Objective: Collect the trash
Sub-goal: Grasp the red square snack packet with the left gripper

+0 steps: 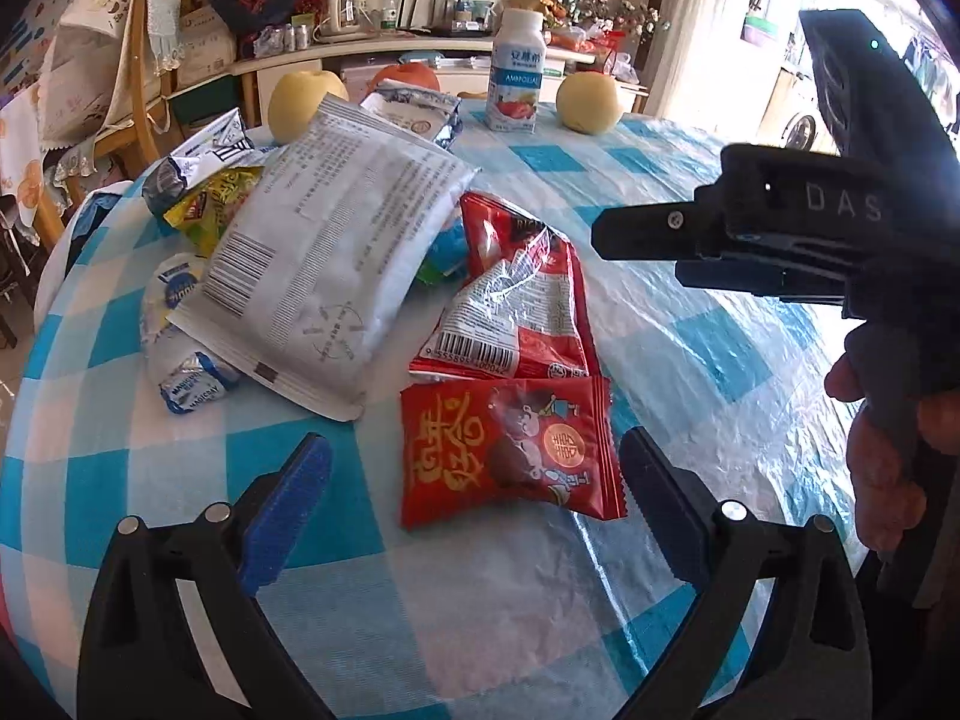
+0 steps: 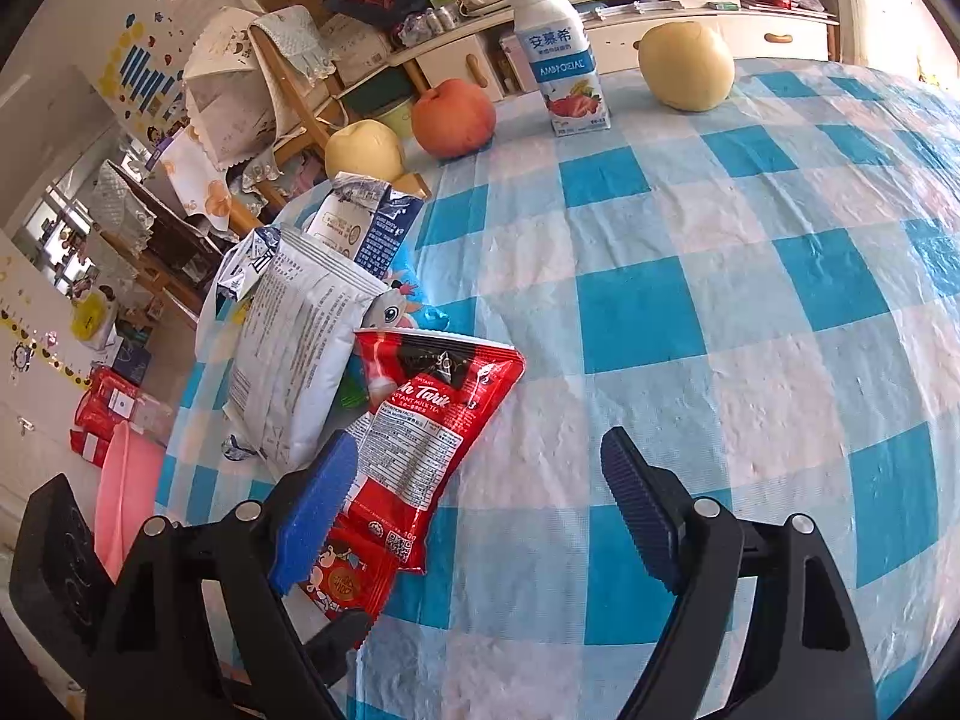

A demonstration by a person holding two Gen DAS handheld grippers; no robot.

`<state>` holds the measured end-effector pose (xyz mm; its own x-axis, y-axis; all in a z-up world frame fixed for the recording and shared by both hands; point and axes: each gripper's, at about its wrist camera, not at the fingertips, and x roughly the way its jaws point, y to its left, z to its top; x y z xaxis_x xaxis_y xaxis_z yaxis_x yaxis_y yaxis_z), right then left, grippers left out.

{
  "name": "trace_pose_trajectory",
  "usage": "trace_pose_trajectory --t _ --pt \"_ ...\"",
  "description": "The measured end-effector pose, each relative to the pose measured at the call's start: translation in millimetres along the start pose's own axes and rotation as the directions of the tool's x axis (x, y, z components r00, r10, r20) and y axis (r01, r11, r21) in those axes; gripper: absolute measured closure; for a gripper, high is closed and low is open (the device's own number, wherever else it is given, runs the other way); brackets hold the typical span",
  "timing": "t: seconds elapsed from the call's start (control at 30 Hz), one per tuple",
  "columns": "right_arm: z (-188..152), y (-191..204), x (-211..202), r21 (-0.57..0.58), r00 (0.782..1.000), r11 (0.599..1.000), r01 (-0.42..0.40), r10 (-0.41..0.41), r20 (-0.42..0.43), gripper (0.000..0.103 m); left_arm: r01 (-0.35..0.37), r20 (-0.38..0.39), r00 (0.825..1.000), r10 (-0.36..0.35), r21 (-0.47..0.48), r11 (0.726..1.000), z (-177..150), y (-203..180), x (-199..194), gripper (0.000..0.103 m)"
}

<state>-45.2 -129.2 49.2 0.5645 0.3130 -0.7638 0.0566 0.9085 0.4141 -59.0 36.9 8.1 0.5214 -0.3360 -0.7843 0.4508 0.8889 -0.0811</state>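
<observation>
A pile of empty wrappers lies on the blue-and-white checked tablecloth (image 1: 690,276). Nearest is a small red snack packet (image 1: 507,450), lying between the jaws of my open left gripper (image 1: 474,495). Behind it are a red milk-tea sachet (image 1: 516,306), a large white pouch (image 1: 336,264), and yellow (image 1: 210,210) and blue-white wrappers (image 1: 192,375). My right gripper (image 2: 480,510) is open above the table; its left finger (image 2: 312,516) overlaps the red sachet (image 2: 420,438). It also shows from the side in the left wrist view (image 1: 642,240).
A yogurt bottle (image 1: 517,75), two yellow pears (image 1: 587,101) (image 1: 303,105) and a red apple (image 2: 454,118) stand at the table's far edge. A wooden chair (image 1: 141,84) and cluttered shelves lie beyond. A pink bin (image 2: 126,492) sits left below the table.
</observation>
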Motion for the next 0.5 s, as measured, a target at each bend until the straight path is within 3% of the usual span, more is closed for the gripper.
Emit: trace_pose_trajectory --t 0.1,0.27,0.3,0.43,0.5 --pt "-0.1 4.5 4.7 -0.016 1.000 1.000 0.005 -0.005 -0.012 0.014 -0.014 -0.024 1.000 0.014 -0.035 0.999 1.5 2.9 5.3 0.006" --pt "-0.4 7.4 12.4 -0.018 1.000 1.000 0.008 -0.008 -0.028 0.014 -0.046 -0.021 0.999 0.045 -0.048 0.998 2.8 3.1 7.2 0.008" --pt "0.1 8.2 13.1 -0.019 1.000 1.000 0.006 -0.006 -0.025 0.014 -0.050 -0.018 0.999 0.049 -0.040 0.998 3.0 1.0 6.9 0.011" --pt "3.0 14.3 12.4 -0.032 1.000 0.999 -0.025 0.025 -0.002 0.014 -0.040 0.010 0.999 0.040 -0.040 0.998 3.8 -2.8 2.0 0.035" --pt "5.4 21.2 11.8 -0.053 0.998 0.997 -0.055 0.056 0.016 0.014 -0.036 0.015 0.999 0.037 -0.047 0.998 4.0 -2.1 1.3 0.040"
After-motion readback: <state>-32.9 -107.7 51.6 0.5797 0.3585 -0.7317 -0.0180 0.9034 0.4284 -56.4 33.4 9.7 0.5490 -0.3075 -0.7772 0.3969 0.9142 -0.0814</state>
